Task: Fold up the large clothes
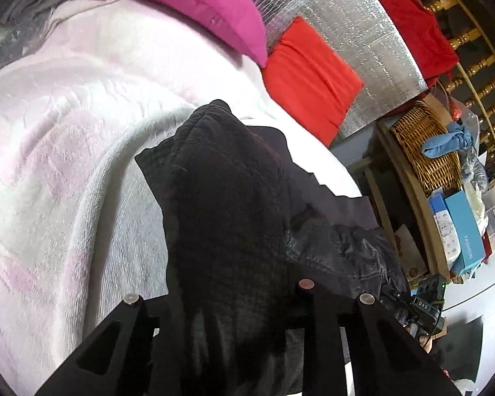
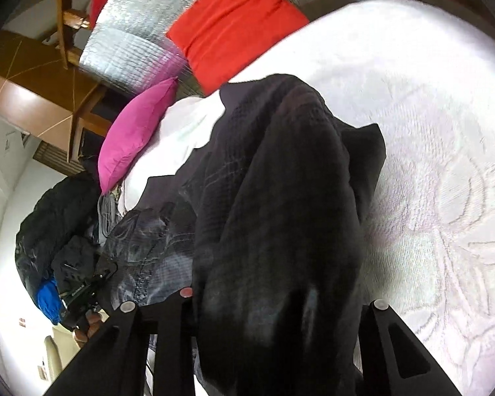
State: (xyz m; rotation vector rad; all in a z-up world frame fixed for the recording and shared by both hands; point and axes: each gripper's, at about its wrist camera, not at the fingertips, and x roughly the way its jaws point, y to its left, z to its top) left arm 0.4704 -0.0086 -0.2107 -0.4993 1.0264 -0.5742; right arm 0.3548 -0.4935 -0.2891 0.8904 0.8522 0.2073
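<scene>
A large black garment [image 1: 224,198] hangs over a bed with a pale pink-white blanket [image 1: 66,138]. My left gripper [image 1: 234,300] is shut on a bunched part of the black garment, which covers the fingertips. In the right wrist view the same black garment [image 2: 280,214] drapes from my right gripper [image 2: 274,300], which is shut on it too. A shinier dark grey part of the garment [image 2: 148,241] sags between the two grippers. The other gripper shows in each view at the edge [image 1: 422,300] [image 2: 82,293].
A magenta pillow [image 1: 194,3] and a red pillow [image 1: 310,76] lie at the head of the bed against a silver quilted board [image 1: 356,33]. A shelf with a wicker basket [image 1: 422,145] and boxes stands beside the bed. A dark clothes pile [image 2: 56,224] lies beyond.
</scene>
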